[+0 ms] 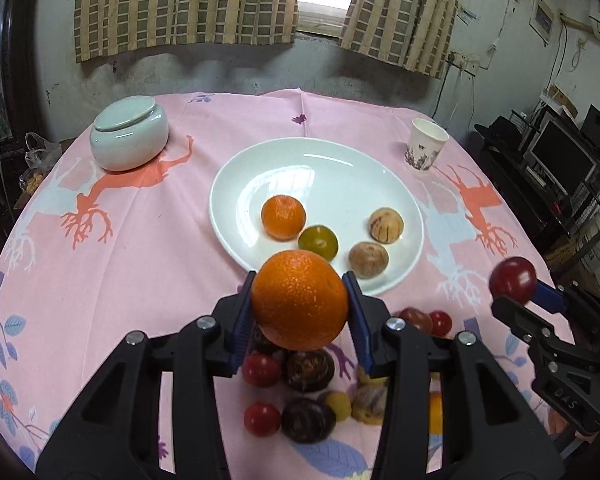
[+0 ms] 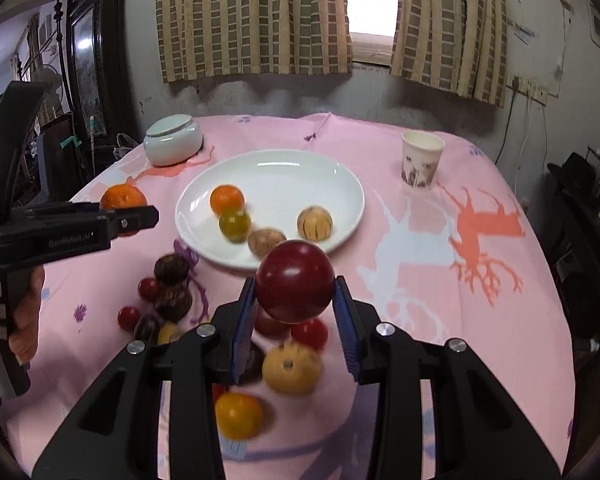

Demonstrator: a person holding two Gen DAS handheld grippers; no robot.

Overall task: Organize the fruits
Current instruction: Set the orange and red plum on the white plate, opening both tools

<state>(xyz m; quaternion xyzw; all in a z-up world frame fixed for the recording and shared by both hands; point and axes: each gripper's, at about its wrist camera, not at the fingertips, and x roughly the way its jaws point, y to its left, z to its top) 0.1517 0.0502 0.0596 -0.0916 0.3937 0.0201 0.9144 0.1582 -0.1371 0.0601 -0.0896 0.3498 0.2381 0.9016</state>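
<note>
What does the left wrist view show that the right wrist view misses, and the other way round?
Only the left wrist view shows the monitor at the far right. Only the right wrist view shows the hand on the left gripper's handle and the dark cabinet. Both show the white plate with four fruits, the paper cup, the lidded jar, the orange clamped in the left gripper and the red fruit clamped in the right gripper.

Left hand-held gripper [image 1: 300, 308] clamping orange [image 1: 300, 300], white plate [image 1: 260, 168] beyond
</note>
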